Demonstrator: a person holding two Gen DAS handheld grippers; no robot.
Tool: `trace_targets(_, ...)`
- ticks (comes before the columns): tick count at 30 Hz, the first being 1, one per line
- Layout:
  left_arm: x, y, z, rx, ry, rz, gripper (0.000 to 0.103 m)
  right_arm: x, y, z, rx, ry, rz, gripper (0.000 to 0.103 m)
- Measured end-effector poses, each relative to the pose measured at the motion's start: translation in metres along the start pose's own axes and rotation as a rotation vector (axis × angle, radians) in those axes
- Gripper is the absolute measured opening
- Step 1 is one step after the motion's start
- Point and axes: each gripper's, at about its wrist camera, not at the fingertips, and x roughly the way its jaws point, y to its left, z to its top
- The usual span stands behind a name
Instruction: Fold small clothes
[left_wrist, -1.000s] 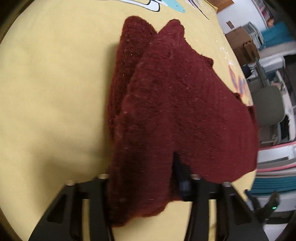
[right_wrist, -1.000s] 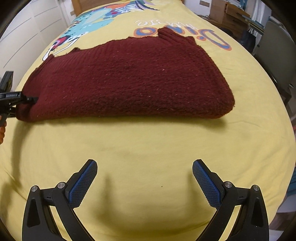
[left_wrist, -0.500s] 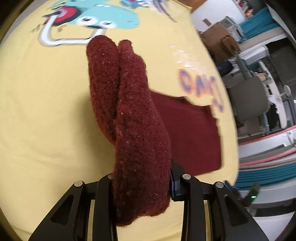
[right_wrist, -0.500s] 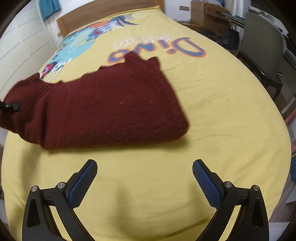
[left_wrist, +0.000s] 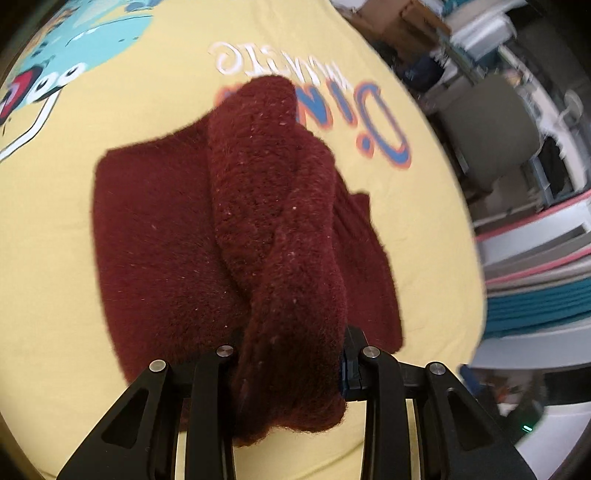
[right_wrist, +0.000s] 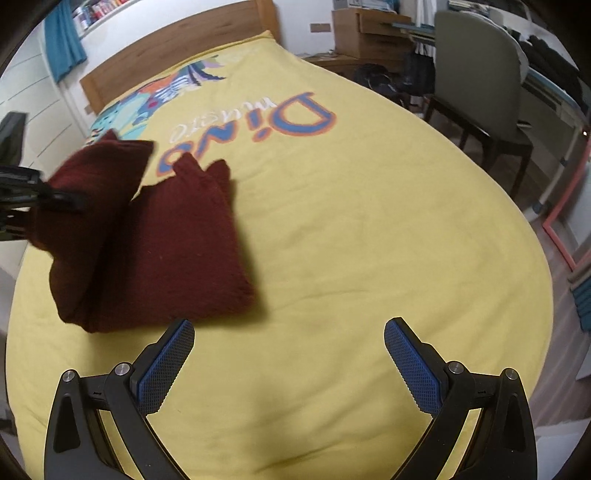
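Your left gripper (left_wrist: 291, 373) pinches the maroon sweater (right_wrist: 155, 243) at nine o'clock on the yellow bedspread (right_wrist: 369, 229); your right gripper (right_wrist: 288, 354) is spread, empty.

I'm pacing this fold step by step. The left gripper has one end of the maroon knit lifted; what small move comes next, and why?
Probably carry the left gripper onward and lower its pinched end onto the flat part of the maroon knit before releasing. The lifted end hangs above that layer, and the right gripper is open and empty over the yellow bedspread.

Bed, yellow dinosaur-print cover (right_wrist: 369, 221), wooden headboard (right_wrist: 177, 48). Grey chair (right_wrist: 476, 77) beside bed, cardboard boxes (right_wrist: 365, 33) behind. Teal curtain (right_wrist: 64, 44), white wall panels (right_wrist: 33, 107).
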Motion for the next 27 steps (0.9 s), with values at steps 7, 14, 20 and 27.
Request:
trace_targets(7, 0.032, -0.014, -0.020, 0.019, 0.038, 0.146, 0.038, 0.012, -0.020, -0.017, 0.048, 0.053, -0.017, 0.103)
trace_targets(14, 0.031, -0.017, -0.012, -0.022, 0.053, 0.130, 0.063, 0.020, -0.026, -0.024, 0.066, 0.077, -0.013, 0.103)
trace_targets(20, -0.005, -0.012, -0.017, -0.004, 0.028, 0.058, 0.101, 0.019, -0.017, -0.018, 0.009, 0.090, -0.049, 0.103)
trace_targets(27, -0.057, 0.004, -0.013, 0.010, -0.109, 0.005, 0.102, -0.004, 0.018, 0.024, -0.071, 0.041, 0.030, 0.103)
